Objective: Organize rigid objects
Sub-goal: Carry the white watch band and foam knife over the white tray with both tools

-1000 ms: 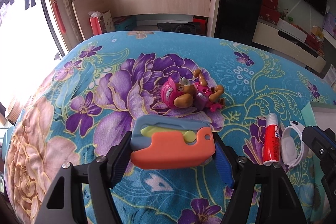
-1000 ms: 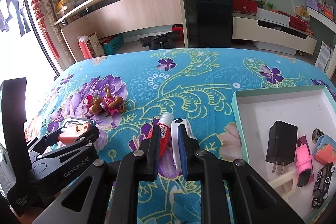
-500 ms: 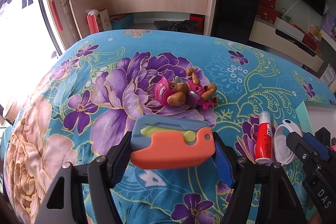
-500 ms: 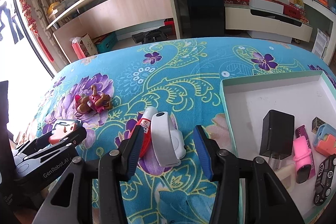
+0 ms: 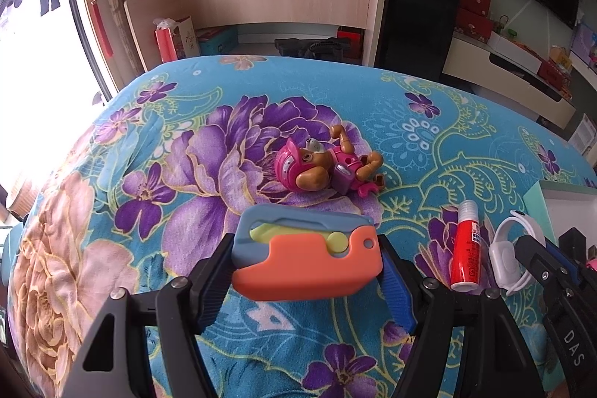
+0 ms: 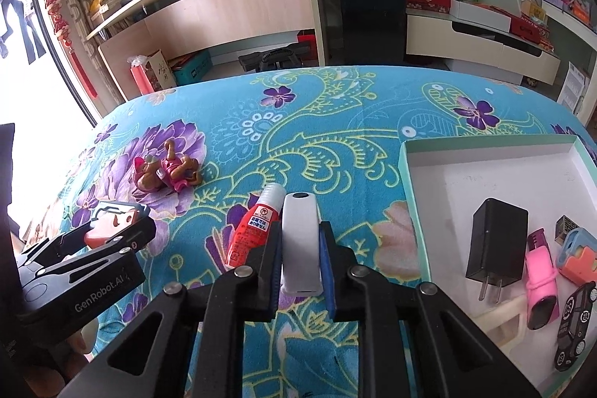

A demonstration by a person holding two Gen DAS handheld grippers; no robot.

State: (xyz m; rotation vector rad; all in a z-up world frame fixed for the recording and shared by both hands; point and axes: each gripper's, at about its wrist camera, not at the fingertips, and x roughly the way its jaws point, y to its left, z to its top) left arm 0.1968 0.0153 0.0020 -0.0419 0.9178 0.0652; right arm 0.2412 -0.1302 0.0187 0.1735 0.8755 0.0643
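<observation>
My left gripper (image 5: 308, 271) is shut on an orange and blue toy cutter (image 5: 306, 256), held just above the flowered cloth; it also shows in the right wrist view (image 6: 112, 230). My right gripper (image 6: 300, 254) is shut on a white wristband (image 6: 300, 245), which also shows in the left wrist view (image 5: 509, 256). A red glue bottle (image 6: 252, 228) lies touching it on the left. A pink toy dog (image 5: 324, 168) lies beyond the cutter.
A white open box (image 6: 485, 170) sits at the right, holding a black charger (image 6: 494, 241), a pink watch (image 6: 541, 282), another orange and blue cutter (image 6: 576, 256) and a black toy car (image 6: 574, 323). Shelves and cabinets stand beyond the table.
My right gripper opened around the white wristband and has now closed on it. My left gripper kept hold of the cutter and shifted slightly.
</observation>
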